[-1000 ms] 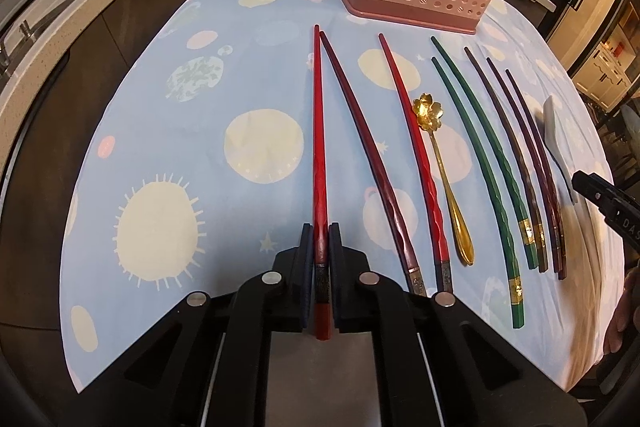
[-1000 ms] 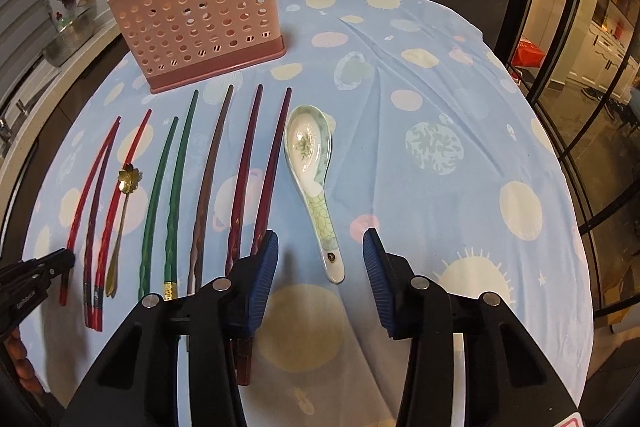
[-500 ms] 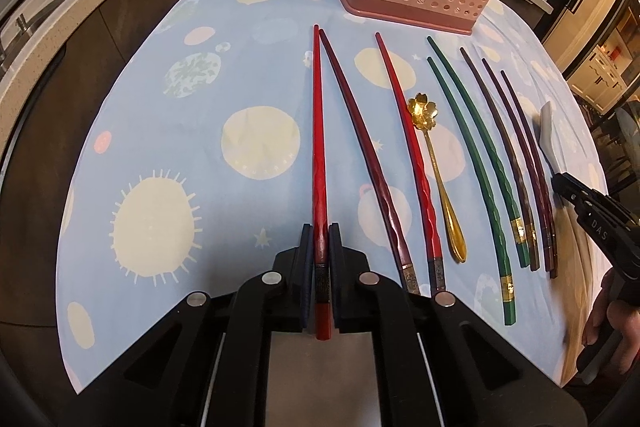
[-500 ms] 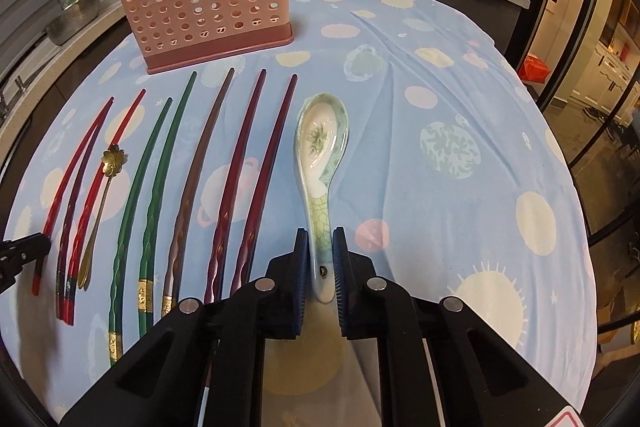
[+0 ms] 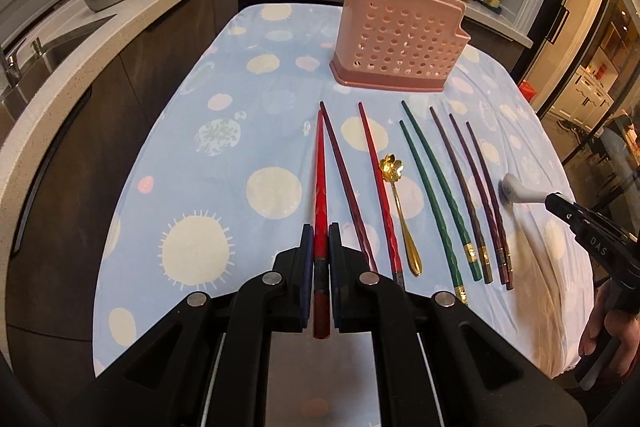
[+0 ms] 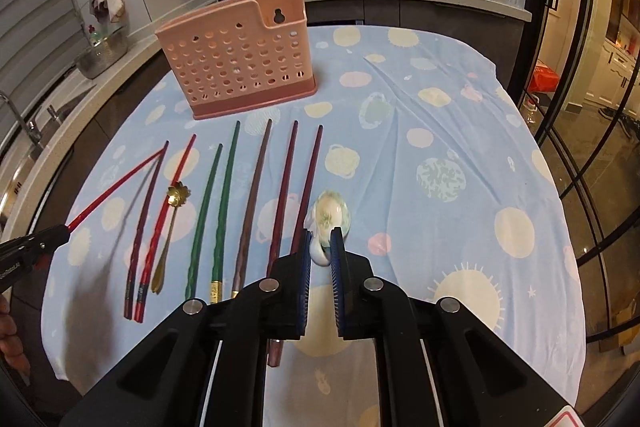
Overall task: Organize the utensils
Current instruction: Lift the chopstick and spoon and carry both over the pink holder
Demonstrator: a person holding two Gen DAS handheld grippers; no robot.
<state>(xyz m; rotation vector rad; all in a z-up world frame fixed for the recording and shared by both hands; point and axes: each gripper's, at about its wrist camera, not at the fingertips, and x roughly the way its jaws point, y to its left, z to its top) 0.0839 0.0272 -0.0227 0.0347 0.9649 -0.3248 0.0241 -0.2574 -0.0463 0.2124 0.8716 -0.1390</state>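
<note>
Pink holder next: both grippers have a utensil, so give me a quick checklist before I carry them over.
1. Left gripper shut on red chopstick: ok.
2. Right gripper shut on ceramic spoon handle: ok.
3. Red chopstick lifted off the tablecloth: ok in right wrist view.
4. Spoon clear of the cloth: cannot tell.
5. Pink holder upright: ok.
6. Holder compartments empty: cannot tell, top opening not visible.

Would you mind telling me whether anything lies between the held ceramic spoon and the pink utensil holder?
Nothing visible does. The right gripper holds the ceramic spoon by its handle, above the tablecloth; only bare cloth lies between it and the pink utensil holder. The dark red chopsticks lie flat beside that path.
</note>
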